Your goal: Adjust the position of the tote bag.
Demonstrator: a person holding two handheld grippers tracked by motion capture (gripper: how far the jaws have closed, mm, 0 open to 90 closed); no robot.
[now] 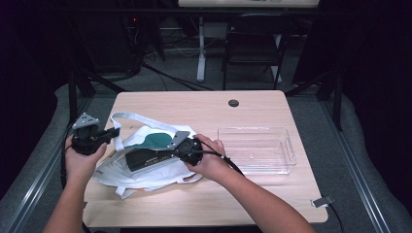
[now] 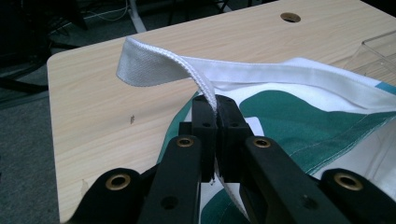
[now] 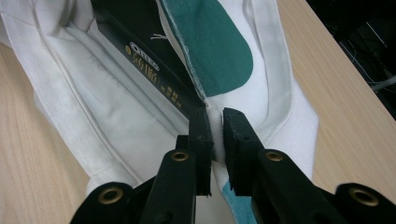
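A: How do the two grippers stand?

B: The left gripper (image 2: 215,105) has its jaws pressed together on the white strap (image 2: 154,65) of the tote bag (image 1: 145,167). The strap rises from between the jaws and makes a loop above the table (image 2: 93,116). In the high view the left gripper (image 1: 115,132) is at the left side of the bag, and the left hand (image 1: 81,160) holds it from below.

A: And the right one?

B: The right gripper (image 3: 215,122) is clamped on the white edge of the bag's opening. A fold of cloth sits between the two jaws and keeps them a little apart. In the high view the right hand (image 1: 210,162) holds the right gripper over the middle of the bag.

A: Where is the bag, and what is in it?

B: The bag lies flat on the front left part of the table. It is white with a green patch (image 3: 212,46). A dark box (image 3: 144,60) with the word OREO on it lies in the open mouth, just beside the right jaws.

A: What else is on the table?

B: A clear plastic bin (image 1: 257,149) stands to the right of the bag, near the right hand but apart from it.
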